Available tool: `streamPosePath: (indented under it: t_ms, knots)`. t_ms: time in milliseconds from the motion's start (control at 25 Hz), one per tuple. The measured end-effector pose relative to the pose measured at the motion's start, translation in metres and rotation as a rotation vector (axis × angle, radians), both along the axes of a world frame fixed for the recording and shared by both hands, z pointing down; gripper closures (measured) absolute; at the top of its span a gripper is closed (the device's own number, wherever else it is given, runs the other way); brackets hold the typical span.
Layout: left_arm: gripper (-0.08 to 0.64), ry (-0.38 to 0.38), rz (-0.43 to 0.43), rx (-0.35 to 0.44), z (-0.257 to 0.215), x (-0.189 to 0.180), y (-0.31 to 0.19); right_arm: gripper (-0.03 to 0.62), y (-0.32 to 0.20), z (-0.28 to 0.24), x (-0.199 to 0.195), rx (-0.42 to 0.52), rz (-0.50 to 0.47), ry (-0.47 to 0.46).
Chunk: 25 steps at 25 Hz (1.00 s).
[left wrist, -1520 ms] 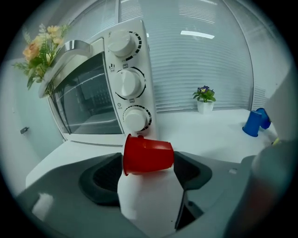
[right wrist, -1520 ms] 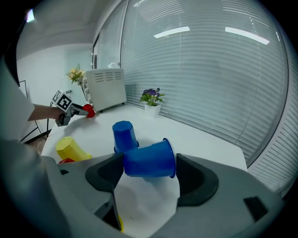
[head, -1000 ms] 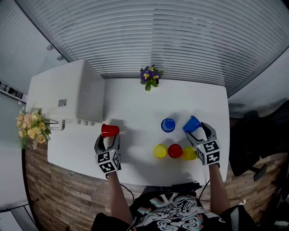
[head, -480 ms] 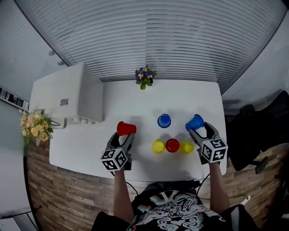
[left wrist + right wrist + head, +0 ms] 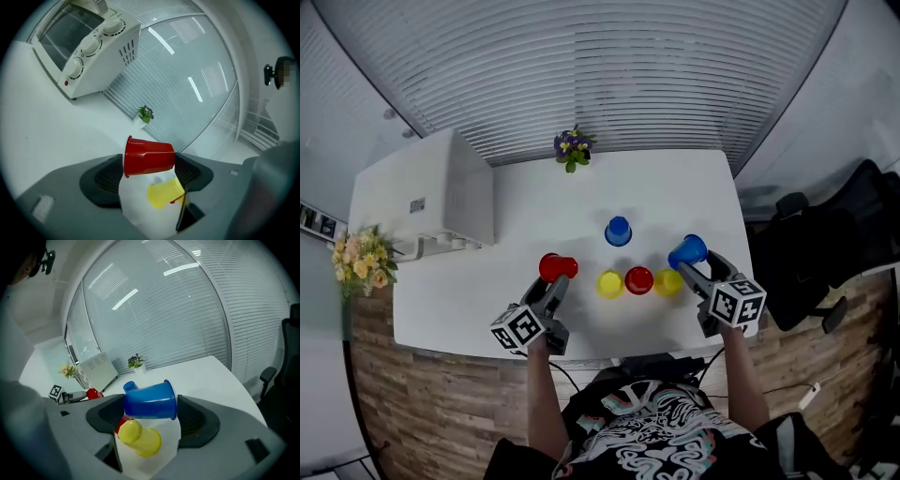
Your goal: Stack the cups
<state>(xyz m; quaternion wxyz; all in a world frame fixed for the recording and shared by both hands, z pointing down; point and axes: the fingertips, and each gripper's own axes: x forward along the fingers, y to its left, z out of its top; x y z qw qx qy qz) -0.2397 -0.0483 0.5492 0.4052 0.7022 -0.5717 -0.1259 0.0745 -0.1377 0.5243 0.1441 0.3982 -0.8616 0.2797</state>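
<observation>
My left gripper (image 5: pixel 553 277) is shut on a red cup (image 5: pixel 557 267) (image 5: pixel 148 157), held sideways above the white table (image 5: pixel 487 281), left of the row. My right gripper (image 5: pixel 690 262) is shut on a blue cup (image 5: pixel 686 250) (image 5: pixel 151 400), also on its side, right above the row's right end. Three upside-down cups stand in a row near the front edge: yellow (image 5: pixel 610 284), red (image 5: pixel 638 279), yellow (image 5: pixel 667 282). Another blue cup (image 5: pixel 618 231) stands upside down behind them. In the right gripper view a yellow cup (image 5: pixel 139 438) lies just below the jaws.
A white toaster oven (image 5: pixel 422 202) fills the table's left rear. A small pot of purple flowers (image 5: pixel 572 146) stands at the back edge. Yellow flowers (image 5: pixel 356 262) sit beyond the left edge. A dark chair (image 5: pixel 806 253) is at the right.
Both grippers have carried their cups toward the row: the left one moved right with the red cup, the right one closed in over the right yellow cup.
</observation>
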Motion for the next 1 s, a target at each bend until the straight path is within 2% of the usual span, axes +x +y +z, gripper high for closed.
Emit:
streamPosePath:
  t_ms: [120,280,400,560,680,840,1000]
  knots:
    - [0.215,0.081,0.032,-0.006,0.002,0.009,0.011,0.241,0.013,0.001,0.012,-0.041,0.029,-0.07]
    - [0.215,0.228,0.082,-0.011,0.005,0.023,0.03,0.241,0.037,-0.001,0.023,-0.082,0.028,-0.133]
    - [0.215,0.286,0.128,-0.023,0.008,0.032,0.044,0.241,0.058,-0.002,0.024,-0.109,0.007,-0.173]
    - [0.215,0.319,0.206,-0.063,0.013,0.051,0.062,0.241,0.088,-0.002,0.018,-0.166,-0.061,-0.232]
    - [0.215,0.345,0.271,-0.089,0.016,0.068,0.071,0.241,0.108,0.003,0.008,-0.192,-0.13,-0.218]
    - [0.215,0.322,0.366,-0.094,0.02,0.092,0.077,0.241,0.124,0.008,0.002,-0.218,-0.166,-0.217]
    - [0.215,0.309,0.446,-0.118,0.022,0.114,0.084,0.241,0.141,0.016,-0.009,-0.294,-0.234,-0.247]
